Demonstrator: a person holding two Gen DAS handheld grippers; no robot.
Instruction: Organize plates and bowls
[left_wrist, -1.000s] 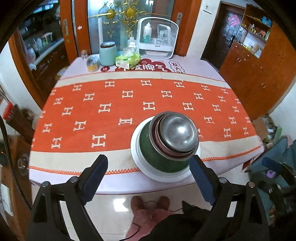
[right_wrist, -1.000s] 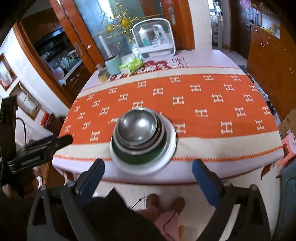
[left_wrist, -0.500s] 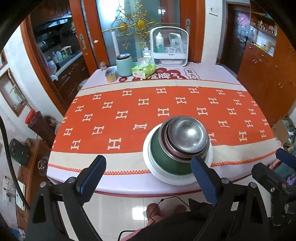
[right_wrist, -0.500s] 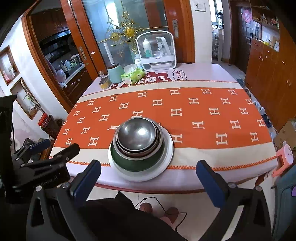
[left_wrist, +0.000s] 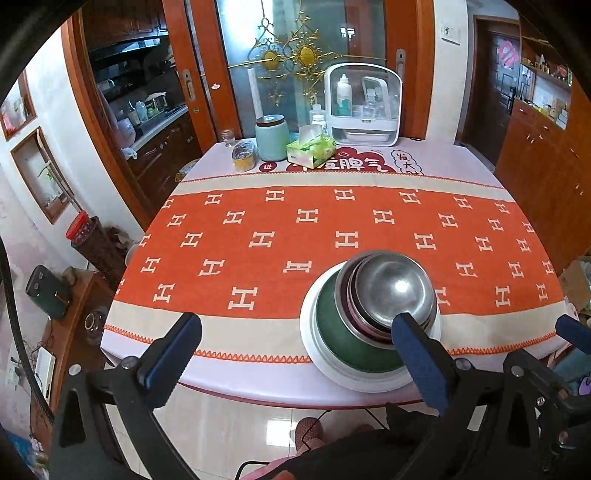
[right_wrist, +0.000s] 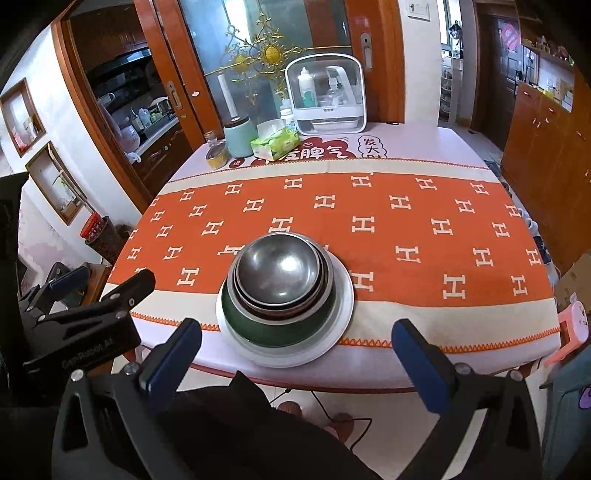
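- Near the front edge of the table (right_wrist: 424, 373): a white plate (right_wrist: 341, 310) carrying a green bowl (right_wrist: 280, 334), with steel bowls (right_wrist: 277, 271) nested inside, all upright and stacked
- Same stack in the left wrist view: plate (left_wrist: 314, 354), green bowl (left_wrist: 332, 328), steel bowls (left_wrist: 391, 288), sitting partly on the cream band of the cloth (left_wrist: 332, 214), partly on the orange
- Just nearer than the stack, off the table's edge: right gripper (right_wrist: 297, 352), jaws spread wide, blue pads (right_wrist: 419, 360) well apart, holding nothing, touching nothing
- To its left in that view: left gripper (right_wrist: 70, 295), seen side-on
- From its own camera: left gripper (left_wrist: 297, 352) wide open too, empty, right pad (left_wrist: 417, 358) overlapping the stack in view, contact impossible to tell
- At the table's far end, well apart from the stack: teal canister (right_wrist: 240, 136), tissue box (right_wrist: 275, 144), small jar (right_wrist: 216, 153), white case (right_wrist: 325, 96) with bottles inside
- Beyond: wooden doors (right_wrist: 384, 55) with a gold ornament on the glass
- Below the table edge: glossy tiled floor (left_wrist: 229, 424), pink slippers (left_wrist: 308, 432)
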